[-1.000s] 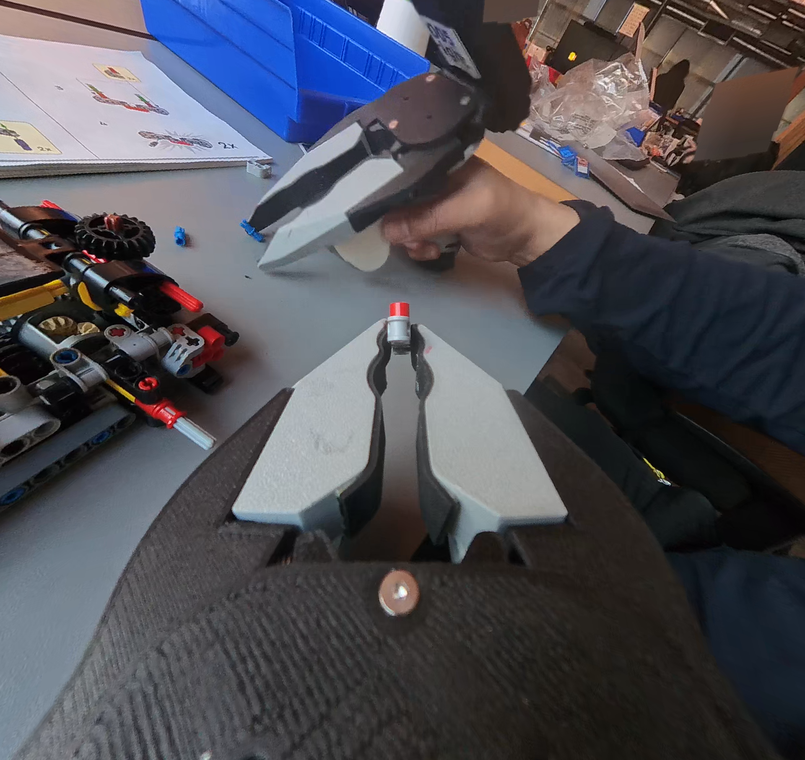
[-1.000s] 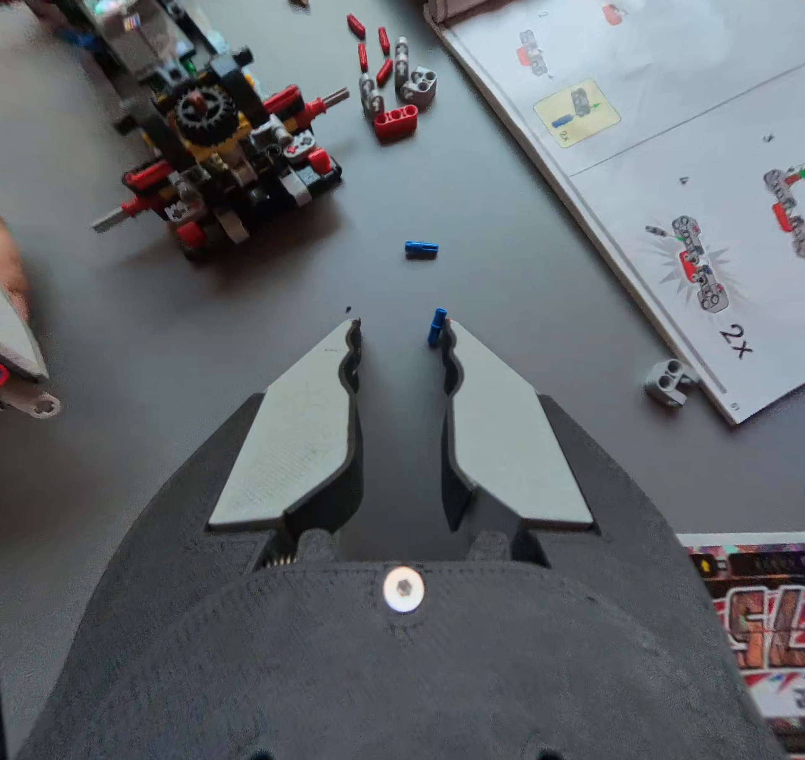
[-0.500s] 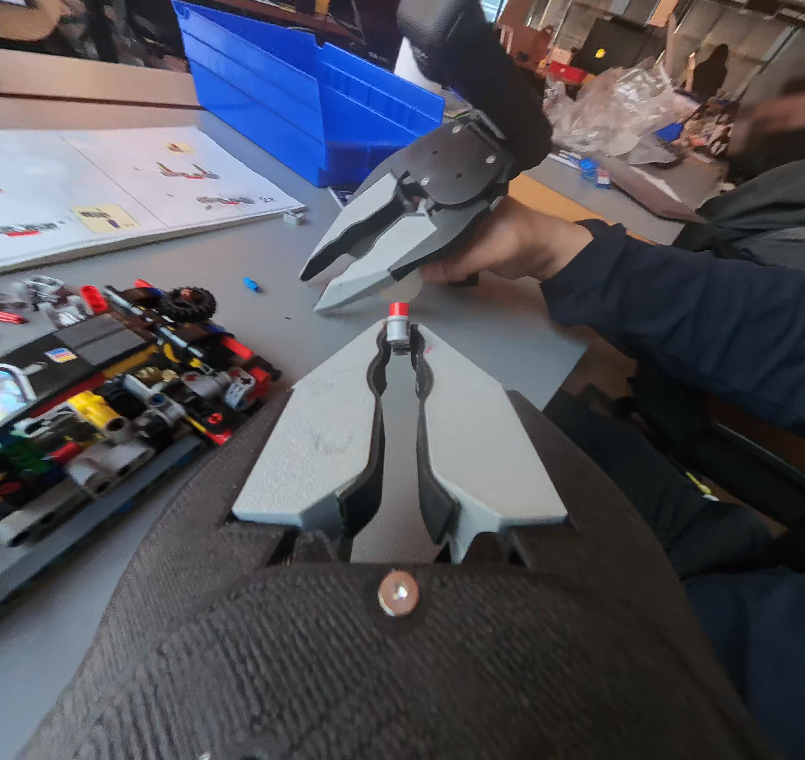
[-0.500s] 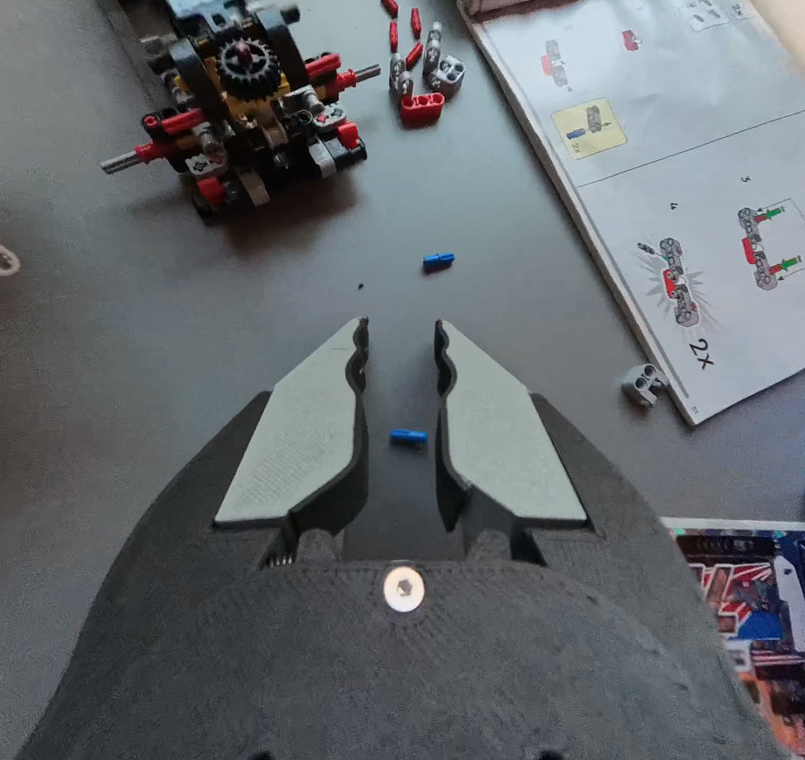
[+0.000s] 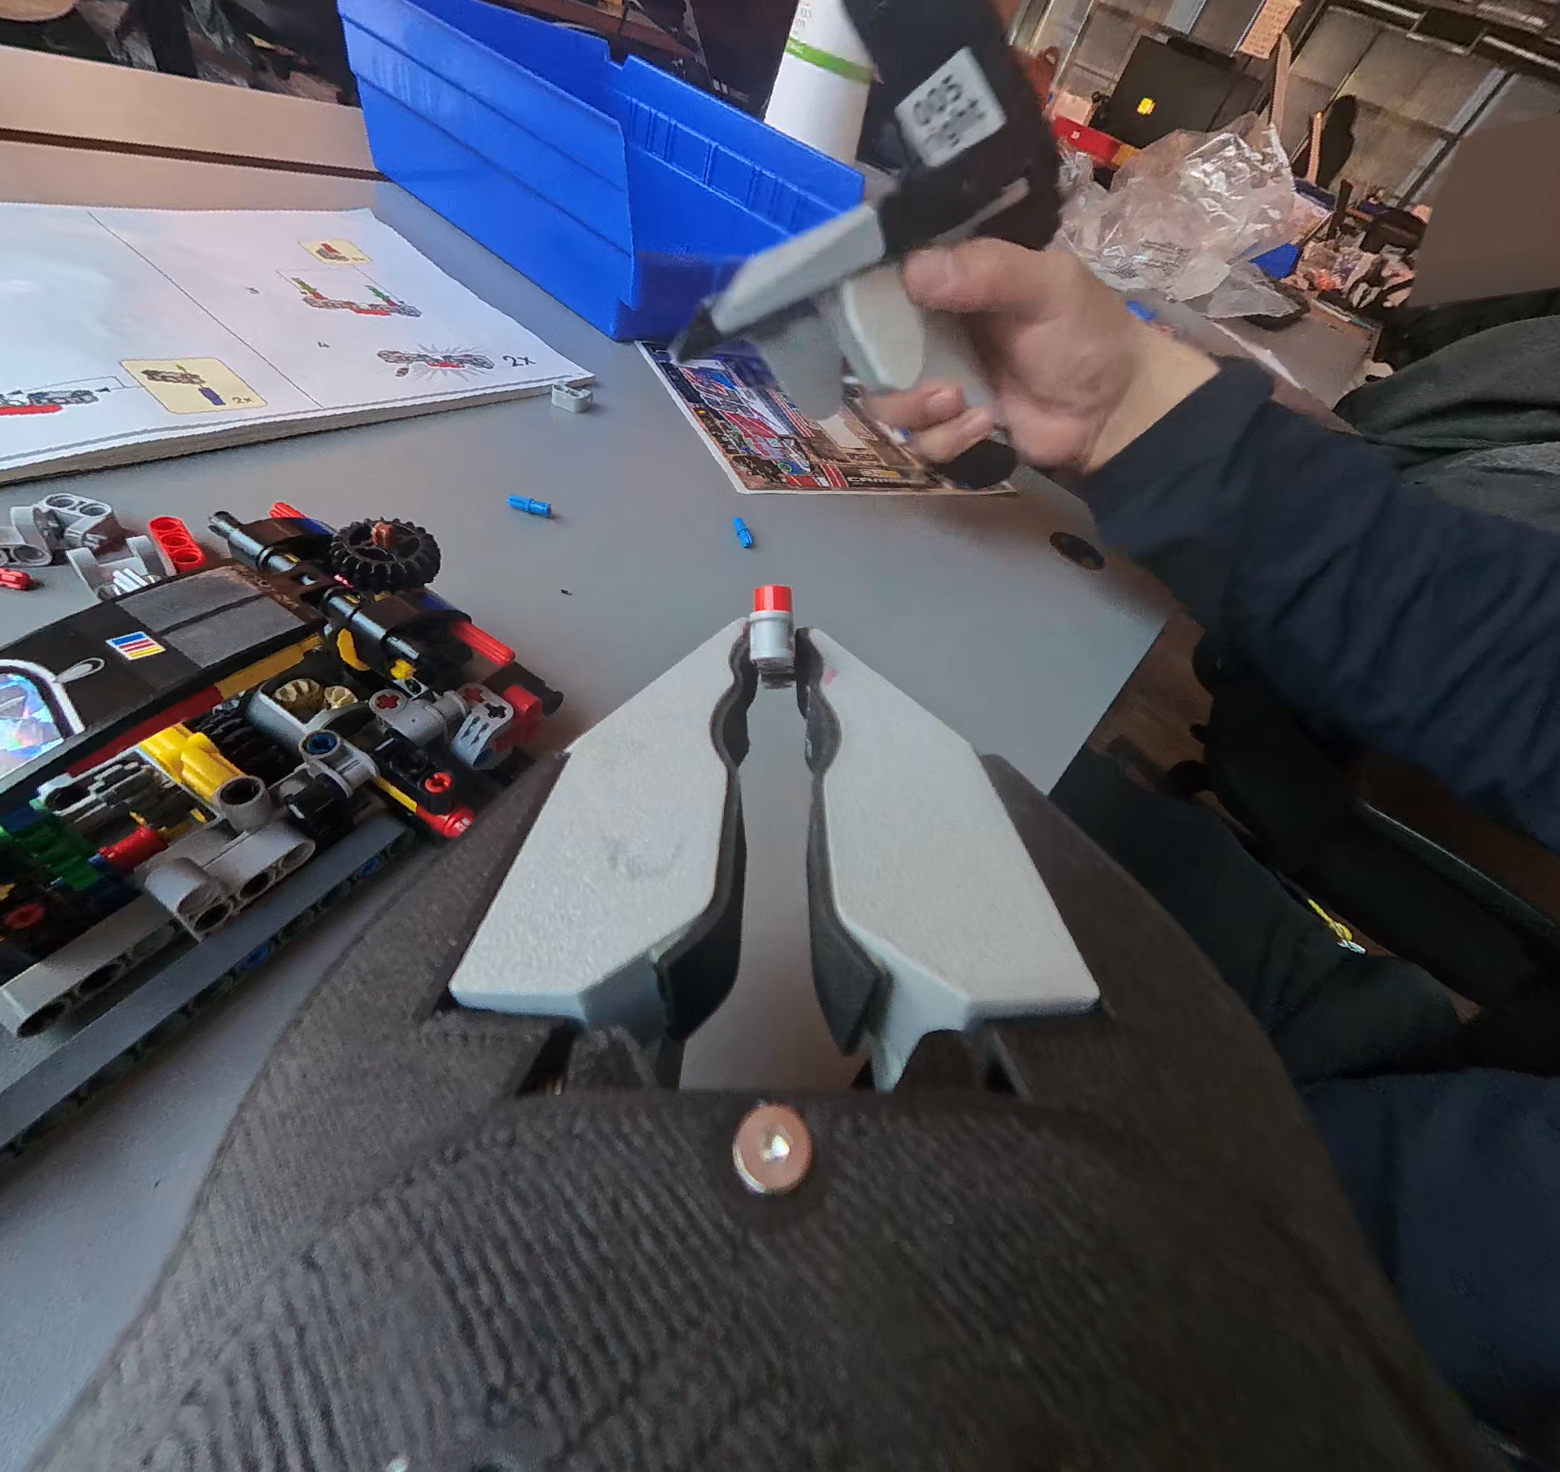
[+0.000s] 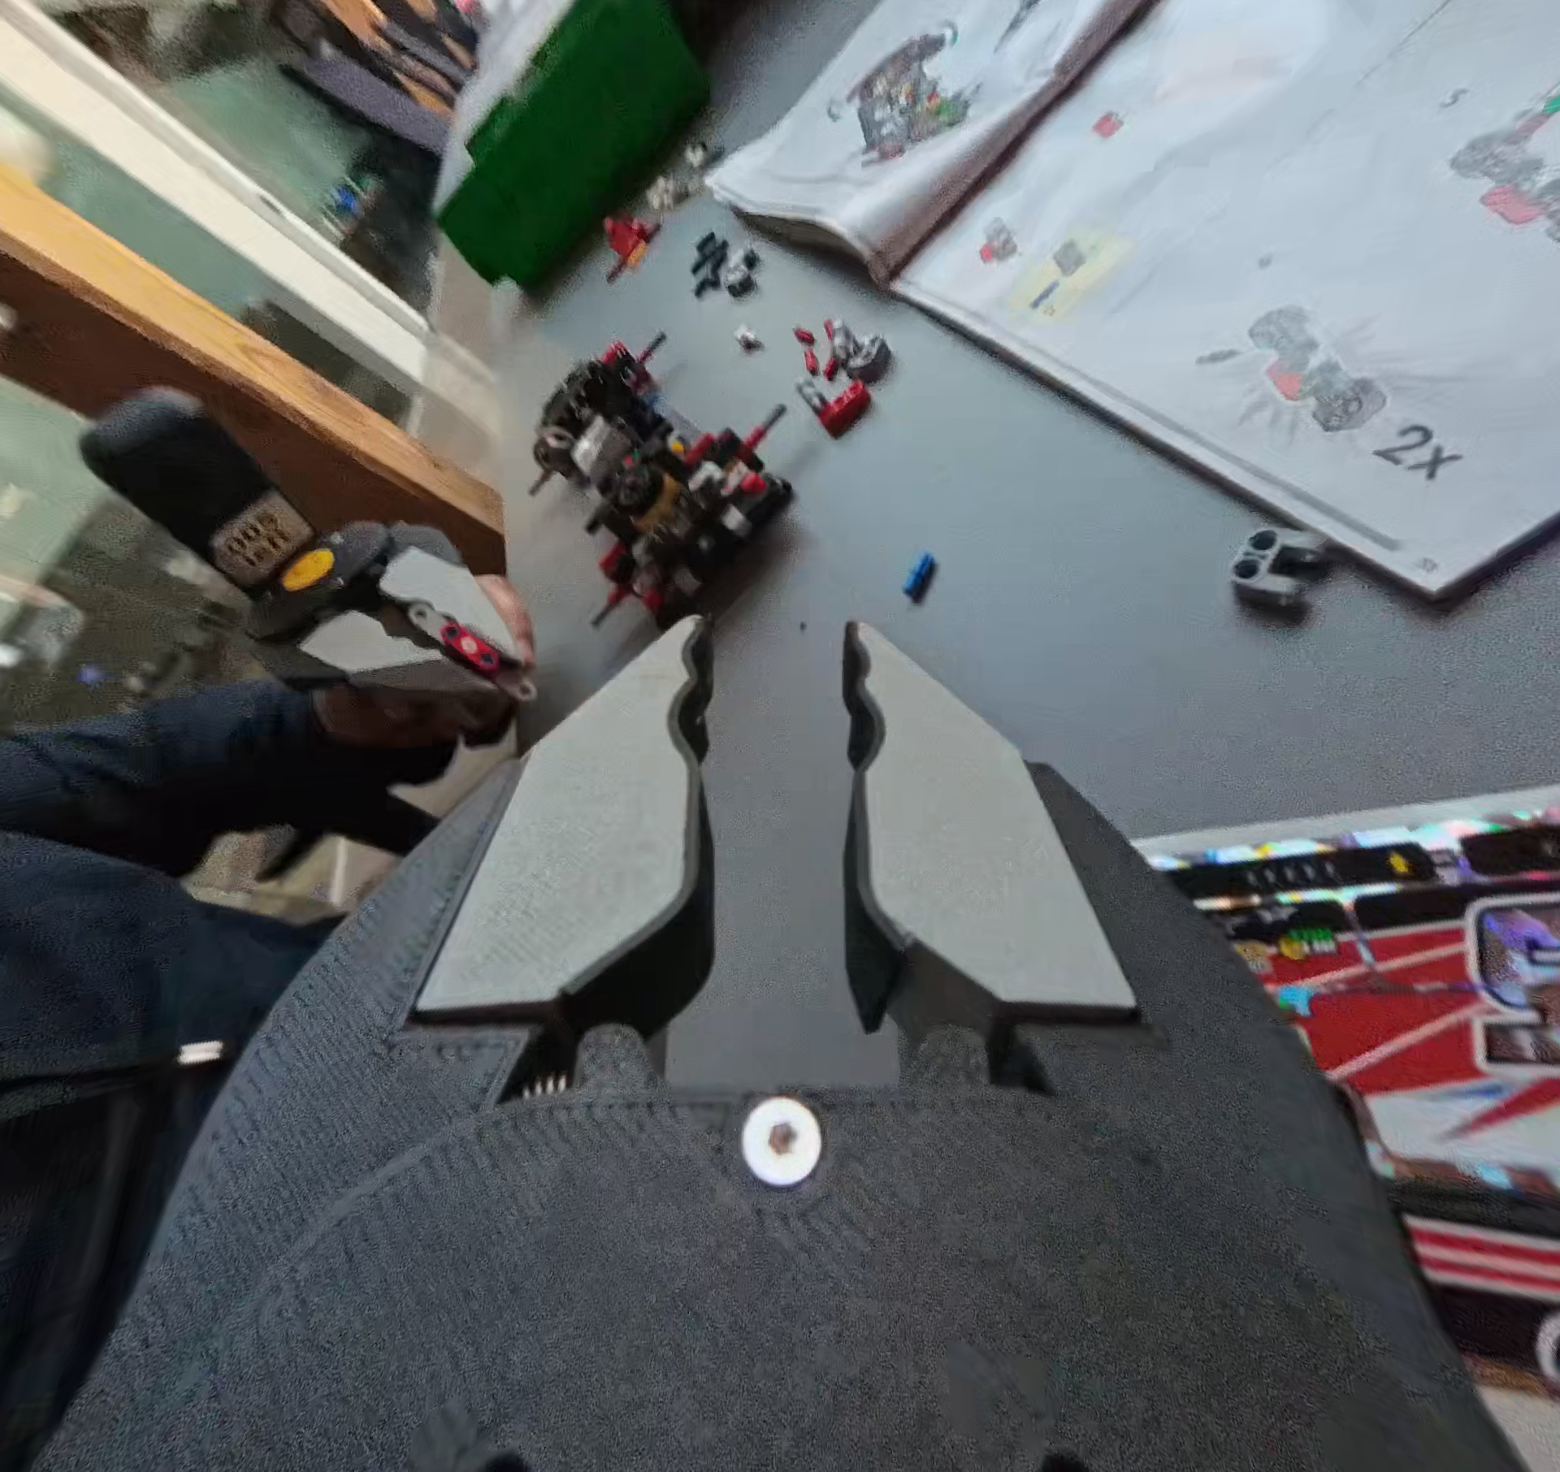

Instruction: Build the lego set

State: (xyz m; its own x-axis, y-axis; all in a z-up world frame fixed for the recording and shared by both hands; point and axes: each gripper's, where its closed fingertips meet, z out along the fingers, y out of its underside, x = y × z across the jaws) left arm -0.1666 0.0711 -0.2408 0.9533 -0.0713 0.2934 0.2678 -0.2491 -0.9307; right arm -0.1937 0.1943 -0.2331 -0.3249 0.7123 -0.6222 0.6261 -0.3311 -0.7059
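Observation:
My left gripper (image 5: 772,646) is shut on a small grey and red brick piece (image 5: 771,625), held above the grey table (image 5: 886,587). The right wrist view shows the same gripper (image 6: 498,672) with the red and grey piece (image 6: 468,645) between its tips. My right gripper (image 6: 777,638) is open with nothing between its fingers, raised above the table. It appears blurred in the left wrist view (image 5: 701,334). Two blue pins (image 5: 529,506) (image 5: 743,533) lie loose on the table. One blue pin (image 6: 918,575) shows ahead of my right fingertips.
A half-built brick vehicle (image 5: 253,714) (image 6: 667,486) sits at the left. An open instruction booklet (image 5: 211,317) (image 6: 1224,165), a grey connector (image 5: 572,397) (image 6: 1275,566), a colourful printed sheet (image 5: 785,427), a blue bin (image 5: 549,165) and a green bin (image 6: 574,140) surround it. Spacing between my two grippers at the tips: around 12 cm.
My right gripper stood low with a blue pin at its right fingertip, then the pin lay loose on the table between the fingers; the gripper has since lifted and swung away empty. My left keeps its hold.

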